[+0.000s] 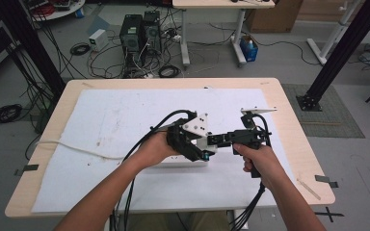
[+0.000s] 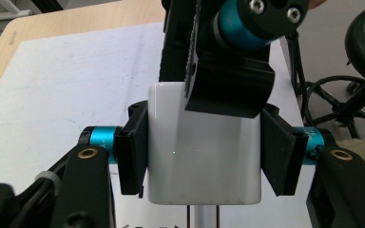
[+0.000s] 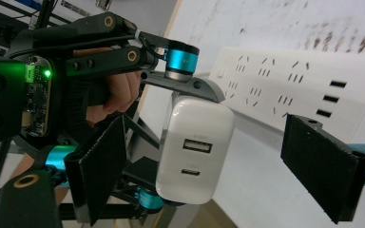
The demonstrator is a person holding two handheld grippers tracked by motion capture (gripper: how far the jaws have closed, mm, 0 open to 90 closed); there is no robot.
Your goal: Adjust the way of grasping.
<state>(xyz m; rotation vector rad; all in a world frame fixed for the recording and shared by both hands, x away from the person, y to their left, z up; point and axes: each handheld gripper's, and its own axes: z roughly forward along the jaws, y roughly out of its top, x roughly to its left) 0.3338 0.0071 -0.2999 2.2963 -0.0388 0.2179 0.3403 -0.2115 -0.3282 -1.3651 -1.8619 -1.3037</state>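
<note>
While the left gripper clamps the white charger by its two sides at the centre of the frame, the right gripper waits with its jaws spread wide, one either side of the block, touching nothing. If they close off-centre, I'd guess the charger twists in the left grip or slips. The right gripper view shows what the high view cannot: the charger's port face, and the white power strip lying behind it at upper right. From above, both hands meet at lower centre of the table, the charger hidden among black parts.
</note>
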